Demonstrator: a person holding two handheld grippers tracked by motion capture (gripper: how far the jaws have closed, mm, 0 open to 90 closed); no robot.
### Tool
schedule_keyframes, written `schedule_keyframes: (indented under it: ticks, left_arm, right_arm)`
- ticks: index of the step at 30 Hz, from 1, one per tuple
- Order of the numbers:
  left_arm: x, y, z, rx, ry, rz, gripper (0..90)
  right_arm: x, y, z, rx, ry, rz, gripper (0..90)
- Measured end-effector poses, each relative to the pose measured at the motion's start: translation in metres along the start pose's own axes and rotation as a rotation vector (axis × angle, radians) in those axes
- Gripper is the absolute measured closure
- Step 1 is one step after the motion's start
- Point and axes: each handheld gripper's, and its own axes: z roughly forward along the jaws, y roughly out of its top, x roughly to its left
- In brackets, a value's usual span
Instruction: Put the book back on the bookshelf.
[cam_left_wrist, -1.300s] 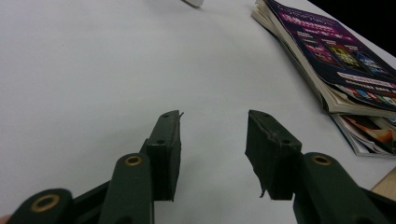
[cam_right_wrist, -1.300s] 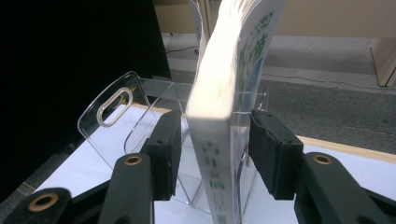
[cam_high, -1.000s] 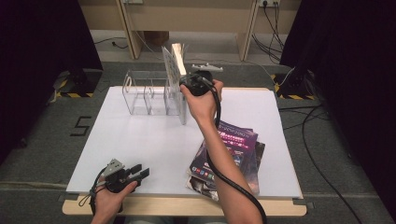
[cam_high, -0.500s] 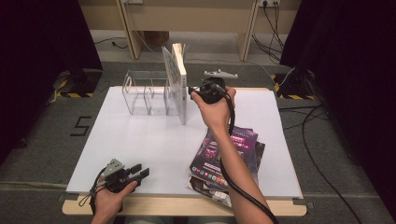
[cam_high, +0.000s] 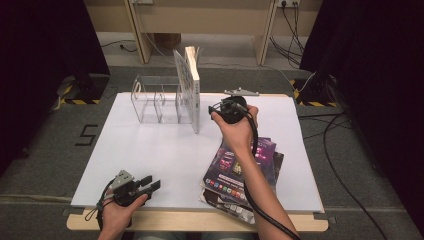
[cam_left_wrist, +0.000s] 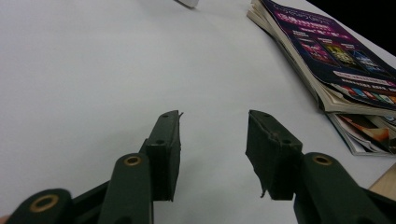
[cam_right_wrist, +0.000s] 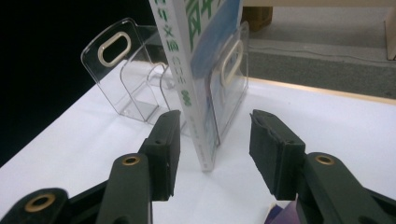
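A clear acrylic rack (cam_high: 155, 102) stands at the back of the white table (cam_high: 165, 150). A thick white book (cam_high: 192, 90) stands upright at the rack's right end. In the right gripper view its spine (cam_right_wrist: 196, 84) rests against a clear divider (cam_right_wrist: 233, 79). My right gripper (cam_high: 216, 108) hovers just right of the book, open, jaws pointed at it. The book's lower corner lies between the jaws of the right gripper (cam_right_wrist: 215, 121), and the pads are clear of it. My left gripper (cam_high: 150, 183) rests at the near left edge, open and empty (cam_left_wrist: 214, 116).
A stack of purple-covered magazines (cam_high: 240, 167) lies at the near right of the table, under my right forearm, and is also seen as the magazines (cam_left_wrist: 336, 51) in the left gripper view. Table legs and cables sit on the floor beyond the far edge.
My right gripper has drawn back from the book, rightward, toward me and a little lower. The book stays upright at the rack. The left gripper has not moved.
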Motion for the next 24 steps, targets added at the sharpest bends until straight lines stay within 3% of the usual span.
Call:
schedule_keyframes:
  ticks: [24]
  left_arm:
    - [-0.013, 0.012, 0.010, 0.016, -0.027, 0.053, 54.0]
  right_arm:
    - [-0.029, -0.049, -0.008, 0.071, -0.045, 0.015, 55.3]
